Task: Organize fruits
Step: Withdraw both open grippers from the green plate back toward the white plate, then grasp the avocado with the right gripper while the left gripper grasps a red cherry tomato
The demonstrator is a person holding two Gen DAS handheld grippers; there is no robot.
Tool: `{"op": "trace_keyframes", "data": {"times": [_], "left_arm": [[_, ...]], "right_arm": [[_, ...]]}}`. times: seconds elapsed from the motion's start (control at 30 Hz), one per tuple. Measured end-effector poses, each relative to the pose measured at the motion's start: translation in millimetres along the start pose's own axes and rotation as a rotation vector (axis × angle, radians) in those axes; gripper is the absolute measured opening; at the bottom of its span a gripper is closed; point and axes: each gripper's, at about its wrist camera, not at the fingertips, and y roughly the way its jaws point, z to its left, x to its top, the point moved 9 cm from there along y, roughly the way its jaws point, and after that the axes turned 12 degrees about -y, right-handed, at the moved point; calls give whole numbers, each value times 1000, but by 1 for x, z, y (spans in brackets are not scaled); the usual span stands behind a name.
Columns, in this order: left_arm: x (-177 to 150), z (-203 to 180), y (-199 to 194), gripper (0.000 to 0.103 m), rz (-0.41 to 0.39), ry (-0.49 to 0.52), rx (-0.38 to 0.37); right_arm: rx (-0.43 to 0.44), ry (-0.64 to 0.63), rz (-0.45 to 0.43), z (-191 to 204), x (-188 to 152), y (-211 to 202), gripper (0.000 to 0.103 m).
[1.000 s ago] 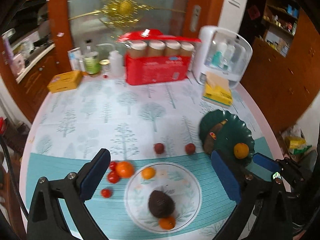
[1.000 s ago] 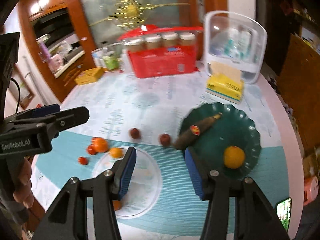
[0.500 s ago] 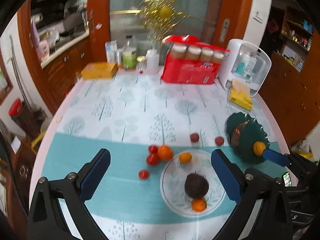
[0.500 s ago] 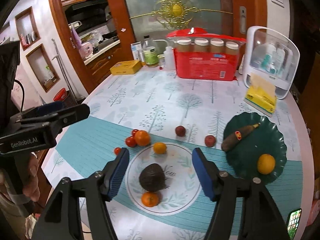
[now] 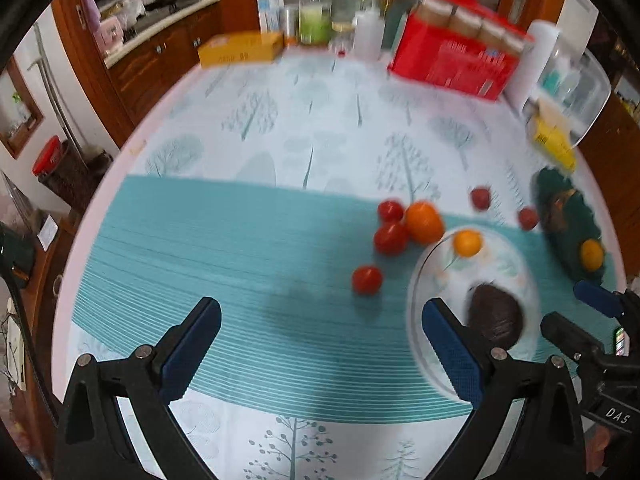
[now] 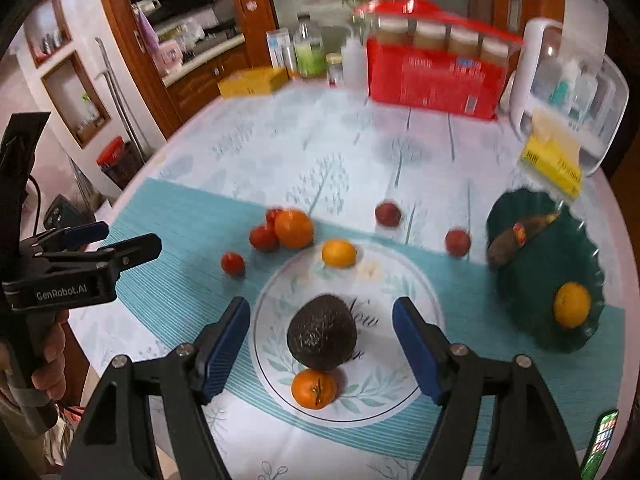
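Note:
A white plate (image 6: 404, 384) holds a dark avocado (image 6: 322, 333), a small orange (image 6: 314, 389) and a yellow-orange fruit (image 6: 339, 253) at its far rim. My right gripper (image 6: 321, 346) is open, its pads either side of the avocado and above it. An orange (image 6: 294, 228) and three red tomatoes (image 6: 233, 263) lie left of the plate; two reddish fruits (image 6: 387, 214) lie behind it. A green plate (image 6: 560, 264) holds a yellow fruit (image 6: 573, 305) and a brown banana (image 6: 516, 236). My left gripper (image 5: 320, 344) is open, empty, over the teal cloth near a tomato (image 5: 367, 279).
A red box (image 6: 434, 72) with jars, a white organiser (image 6: 568, 92), a yellow packet (image 6: 550, 164), bottles (image 6: 310, 54) and a yellow box (image 6: 252, 82) stand at the table's far side. The table edge curves close on the left.
Both grippers have moved down and closer to the table. The left one has swung left, over the teal cloth. The right one now brackets the avocado.

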Motion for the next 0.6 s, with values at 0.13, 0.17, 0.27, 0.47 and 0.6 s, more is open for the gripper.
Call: {"op": "trace_keyframes", "data": {"times": [0.13, 0.17, 0.27, 0.47, 0.6], "left_arm": [[-12, 7, 39, 99, 84, -20, 4], [-14, 7, 45, 98, 102, -28, -4], [-17, 4, 64, 95, 137, -36, -17], [-11, -12, 86, 91, 131, -13, -17], [-9, -24, 98, 75, 147, 2, -27]], "right_arm": [[24, 26, 79, 2, -15, 28, 74], [24, 27, 91, 2, -18, 32, 74], [13, 27, 124, 1, -24, 45, 74], [28, 32, 175, 0, -35, 64, 74], [71, 34, 170, 3, -33, 70, 75]]}}
